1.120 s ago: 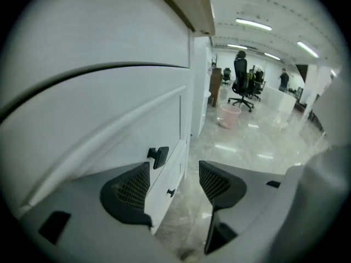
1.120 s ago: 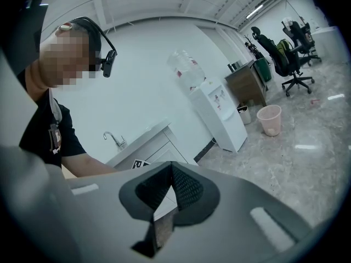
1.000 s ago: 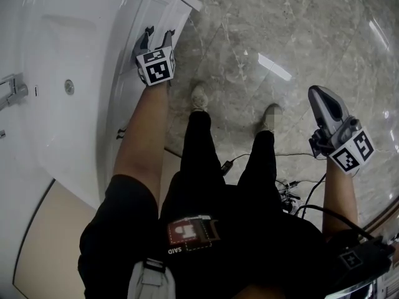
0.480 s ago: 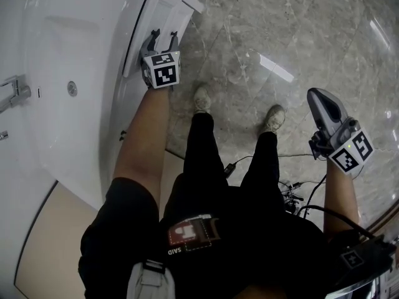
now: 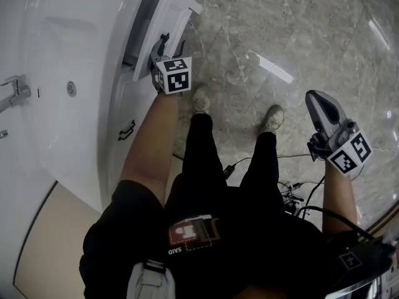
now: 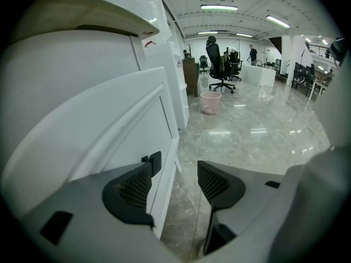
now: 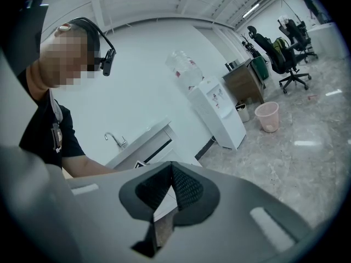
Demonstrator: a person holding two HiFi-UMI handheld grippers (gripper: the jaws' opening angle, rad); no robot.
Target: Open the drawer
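The white top drawer (image 5: 163, 18) of the vanity stands partly pulled out, with a dark gap showing behind its front. My left gripper (image 5: 173, 41) is at the drawer front's right edge. In the left gripper view the jaws of that gripper (image 6: 175, 169) stand open; the left pad lies against the drawer front (image 6: 109, 130), beside a small black handle (image 6: 153, 161), and only floor shows between the pads. My right gripper (image 5: 317, 98) hangs far right over the floor, away from the vanity. It is shut (image 7: 171, 174), with its pads together and nothing between them.
A sink basin (image 5: 68, 73) with a faucet (image 5: 12, 91) tops the vanity. A lower drawer has a black handle (image 5: 126, 130). The person's shoes (image 5: 199, 98) and cables (image 5: 287, 189) are on the marble floor. Farther off stand a pink bin (image 6: 210, 102), office chairs (image 6: 219, 67) and a water dispenser (image 7: 216, 111).
The left gripper has moved right and slightly down in the head view, and the drawer front has come out with it, opening a dark gap. The right gripper has stayed put.
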